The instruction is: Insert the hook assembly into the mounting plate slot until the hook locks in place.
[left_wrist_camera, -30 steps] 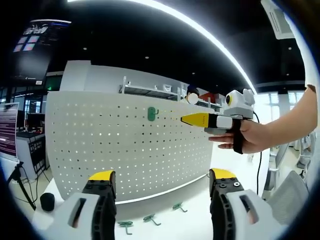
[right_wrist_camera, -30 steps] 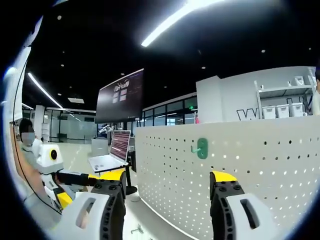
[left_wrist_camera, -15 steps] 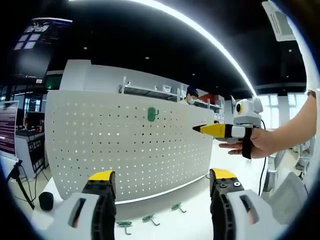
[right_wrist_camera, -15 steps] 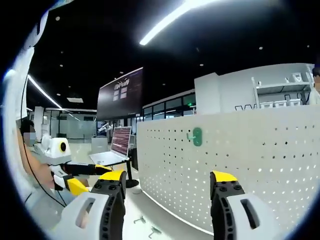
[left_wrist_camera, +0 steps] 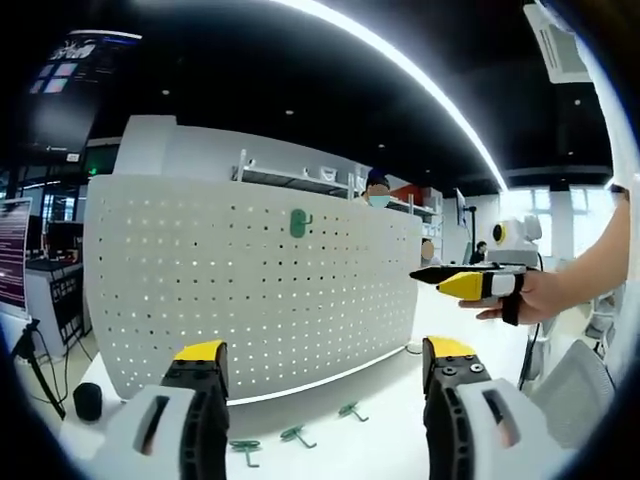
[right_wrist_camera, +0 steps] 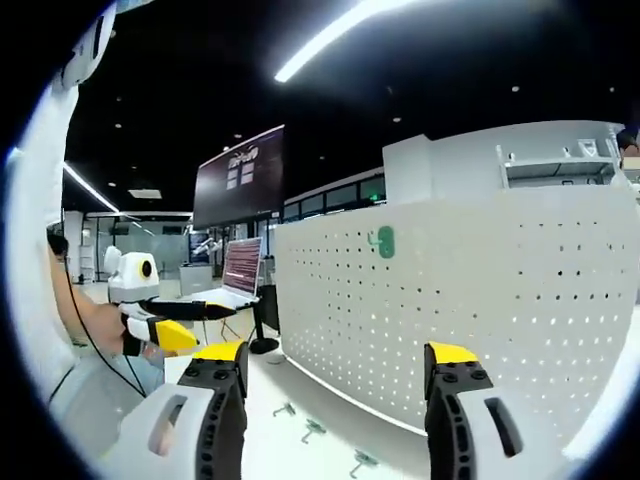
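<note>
Pegboard [left_wrist_camera: 250,290] was white w/ dot-hole grid; hook [left_wrist_camera: 298,223] on it green; spare hooks [left_wrist_camera: 295,436] green; counter [left_wrist_camera: 380,450] white; gripper [left_wrist_camera: 318,365] tips yellow.

Legible text: none in either view.
Dark hanging display screen [right_wrist_camera: 238,185], above and left of the right gripper's jaws: pale lines of lettering, too small to read.
Open laptop screen [right_wrist_camera: 243,279], beyond the left jaw tip in the right gripper view: rows of text, blurred.
Dark ceiling screen [left_wrist_camera: 62,62], far up and left of the left gripper's jaws: coloured panels, unreadable.
Screen at the left edge [left_wrist_camera: 12,250], left gripper view: faint lines, unreadable.
</note>
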Demonstrator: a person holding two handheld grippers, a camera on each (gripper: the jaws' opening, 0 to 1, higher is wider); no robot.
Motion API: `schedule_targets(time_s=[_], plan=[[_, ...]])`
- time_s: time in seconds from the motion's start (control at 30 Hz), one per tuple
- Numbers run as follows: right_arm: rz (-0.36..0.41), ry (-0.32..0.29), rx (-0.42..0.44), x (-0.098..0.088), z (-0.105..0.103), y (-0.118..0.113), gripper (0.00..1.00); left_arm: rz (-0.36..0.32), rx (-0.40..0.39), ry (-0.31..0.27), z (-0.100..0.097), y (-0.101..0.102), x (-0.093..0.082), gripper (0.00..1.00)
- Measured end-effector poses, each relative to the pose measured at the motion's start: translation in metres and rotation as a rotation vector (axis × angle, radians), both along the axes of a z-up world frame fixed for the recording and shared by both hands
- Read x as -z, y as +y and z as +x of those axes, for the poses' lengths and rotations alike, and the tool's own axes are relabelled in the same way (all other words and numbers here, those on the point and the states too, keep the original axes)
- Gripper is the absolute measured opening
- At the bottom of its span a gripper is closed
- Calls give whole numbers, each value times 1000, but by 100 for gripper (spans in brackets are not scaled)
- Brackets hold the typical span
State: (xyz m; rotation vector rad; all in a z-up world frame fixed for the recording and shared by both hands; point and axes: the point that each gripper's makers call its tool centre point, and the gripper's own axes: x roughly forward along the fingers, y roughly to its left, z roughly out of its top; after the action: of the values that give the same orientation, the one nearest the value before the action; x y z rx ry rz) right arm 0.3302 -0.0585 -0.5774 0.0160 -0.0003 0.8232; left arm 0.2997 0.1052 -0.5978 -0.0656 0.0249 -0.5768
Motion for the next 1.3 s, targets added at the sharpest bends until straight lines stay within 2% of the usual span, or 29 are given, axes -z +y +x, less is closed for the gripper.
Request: schedule_targets(time_s=[0.53, 1.07, 1.3], plan=[[-12, 47, 47, 28, -21, -26, 72, 41, 21, 21, -10, 8, 12, 83], [-33, 98, 69, 53, -37, -39, 72, 60, 23, 52, -16, 19, 26, 83], [-44, 107, 67, 57, -38, -38, 71, 66, 24, 77, -18, 18, 37, 82]])
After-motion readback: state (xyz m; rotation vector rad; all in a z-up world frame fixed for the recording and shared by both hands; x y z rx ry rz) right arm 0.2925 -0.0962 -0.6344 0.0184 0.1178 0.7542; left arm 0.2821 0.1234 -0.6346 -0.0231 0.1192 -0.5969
